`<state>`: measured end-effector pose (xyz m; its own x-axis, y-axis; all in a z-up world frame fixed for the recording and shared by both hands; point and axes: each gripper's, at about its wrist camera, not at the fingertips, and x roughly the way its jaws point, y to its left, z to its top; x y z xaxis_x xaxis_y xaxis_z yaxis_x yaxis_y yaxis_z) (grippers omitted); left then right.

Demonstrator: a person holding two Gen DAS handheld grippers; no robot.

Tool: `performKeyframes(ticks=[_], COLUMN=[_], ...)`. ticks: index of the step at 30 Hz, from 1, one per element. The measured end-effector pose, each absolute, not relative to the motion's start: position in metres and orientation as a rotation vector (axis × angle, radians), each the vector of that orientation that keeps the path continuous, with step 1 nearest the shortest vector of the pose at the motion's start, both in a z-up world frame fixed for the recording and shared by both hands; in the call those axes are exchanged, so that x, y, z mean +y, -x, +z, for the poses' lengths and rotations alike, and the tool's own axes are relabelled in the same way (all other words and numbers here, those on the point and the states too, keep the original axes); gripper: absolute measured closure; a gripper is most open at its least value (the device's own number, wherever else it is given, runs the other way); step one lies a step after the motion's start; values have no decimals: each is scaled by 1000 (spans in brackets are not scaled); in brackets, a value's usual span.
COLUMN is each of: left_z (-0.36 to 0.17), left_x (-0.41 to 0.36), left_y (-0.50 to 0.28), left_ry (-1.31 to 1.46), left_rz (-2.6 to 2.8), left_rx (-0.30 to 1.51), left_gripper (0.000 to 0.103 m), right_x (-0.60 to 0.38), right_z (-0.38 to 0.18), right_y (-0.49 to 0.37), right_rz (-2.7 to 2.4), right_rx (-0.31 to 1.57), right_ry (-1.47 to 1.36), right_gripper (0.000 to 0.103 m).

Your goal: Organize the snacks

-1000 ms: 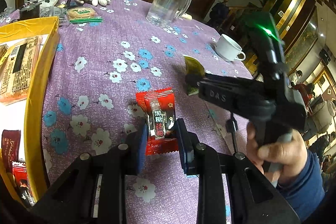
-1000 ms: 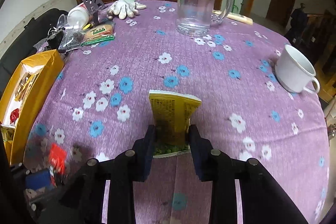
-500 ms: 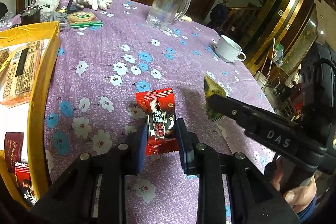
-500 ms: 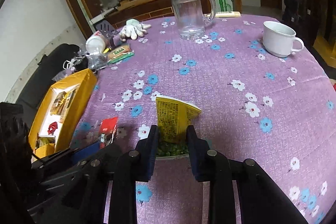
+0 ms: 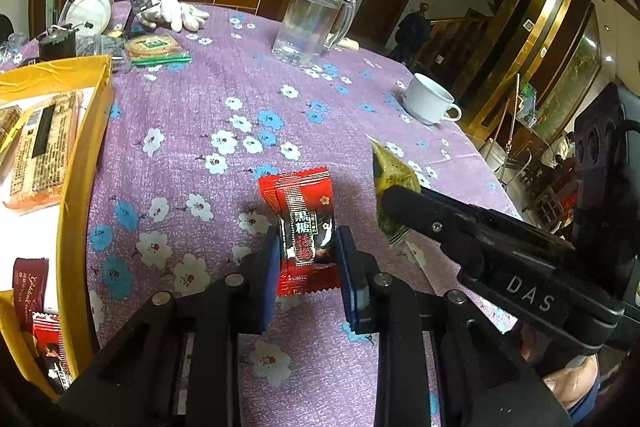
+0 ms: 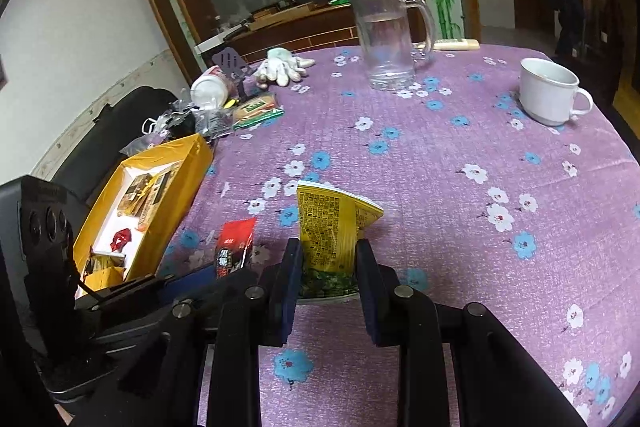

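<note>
My left claw (image 5: 306, 259) grips the red candy (image 5: 305, 227), my right claw (image 6: 328, 267) the yellow packet (image 6: 334, 227); crowded together, they could collide nearing the worktop's left-edge box (image 6: 182, 183).

Open purple worktop (image 6: 460, 187) spans the middle, between the yellow box (image 6: 188, 163) at the left edge and the white cup (image 6: 548, 91) at far right. A glass mug (image 6: 388, 43) stands far centre; gloves (image 6: 282, 65), a biscuit pack (image 6: 256, 109) and clutter crowd the far left. The two hand-held grippers sit close side by side near the front.
</note>
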<state>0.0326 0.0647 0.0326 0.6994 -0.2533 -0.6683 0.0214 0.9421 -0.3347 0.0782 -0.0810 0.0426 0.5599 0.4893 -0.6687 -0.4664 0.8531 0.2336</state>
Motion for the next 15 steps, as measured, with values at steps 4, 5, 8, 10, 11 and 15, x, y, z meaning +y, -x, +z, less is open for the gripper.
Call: performKeyframes(ticks=[4,5,8,10,11,15], left_z=[36,37,38,39,39,40], left_x=[64,64,65,65,65,64], left_y=[-31,-30,-30,-30,-29,-28], left_ry=[304,302,302,298,296,285], left_rz=[-149,-148,-144,-140,-137,-128], left_rx=[762,759,753,747,744,736], left_gripper=[80,80,80,80,80,80], right_x=[-78,-77,-76,-77,-77,-77], right_z=[43,43,45,46,46,48], right_y=[-76,-75,-73,-71,-71,-69], right_rz=[570,572,570,573,574,572], right_rx=[788,785,769,759,757,747], right_ry=[-23,-21,-13,-13,-13,-15], right_gripper=[75,75,75,75,75,75])
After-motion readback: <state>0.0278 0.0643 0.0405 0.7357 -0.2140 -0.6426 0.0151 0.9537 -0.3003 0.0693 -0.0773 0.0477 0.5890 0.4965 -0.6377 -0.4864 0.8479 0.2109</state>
